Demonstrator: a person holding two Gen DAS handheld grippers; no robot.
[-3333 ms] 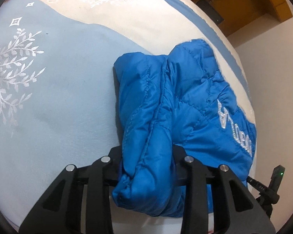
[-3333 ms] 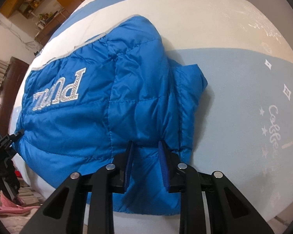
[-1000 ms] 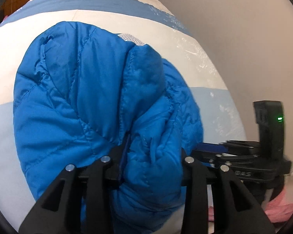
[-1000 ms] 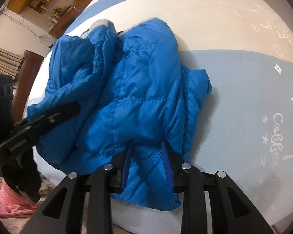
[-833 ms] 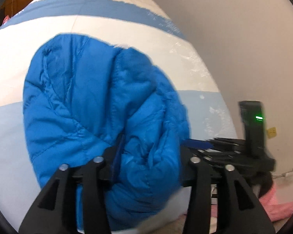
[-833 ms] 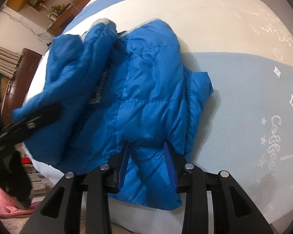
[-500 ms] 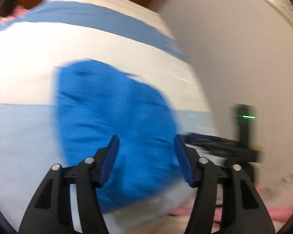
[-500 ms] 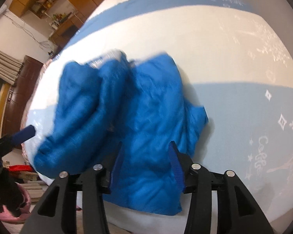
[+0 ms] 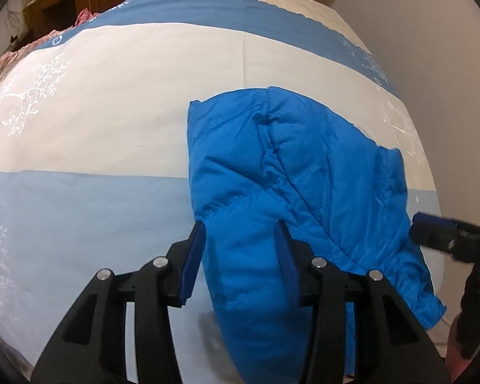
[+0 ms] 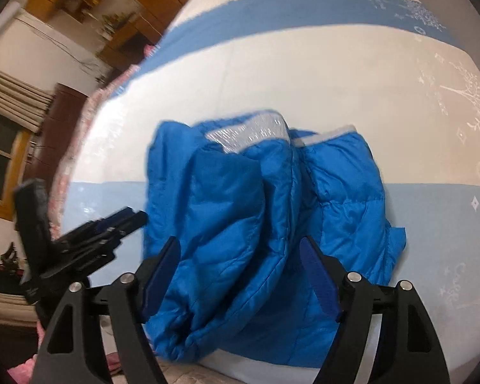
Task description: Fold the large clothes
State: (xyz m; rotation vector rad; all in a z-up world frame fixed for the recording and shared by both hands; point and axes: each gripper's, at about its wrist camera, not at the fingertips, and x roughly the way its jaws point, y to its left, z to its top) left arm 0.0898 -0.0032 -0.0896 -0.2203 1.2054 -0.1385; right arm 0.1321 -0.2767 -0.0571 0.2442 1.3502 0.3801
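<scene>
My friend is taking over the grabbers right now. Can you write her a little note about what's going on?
Left gripper: nothing pinched, jaws closing above the blue puffer jacket.
Right gripper: nothing pinched, jaws opening over the jacket.
Jacket: bunched in a bundle near the front edge of the bed cover.
Done: jacket folded over on itself.
Left: probably tidy the lumpy bundle and square its edges.

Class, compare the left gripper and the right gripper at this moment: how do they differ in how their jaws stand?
The left gripper has the narrower gap and its jaws are closing; the right gripper stands wider and its jaws are opening. The left gripper frames a smooth panel of the blue jacket; the right frames bunched folds. Both have blue pads, point down at the jacket, and grip nothing.
</scene>
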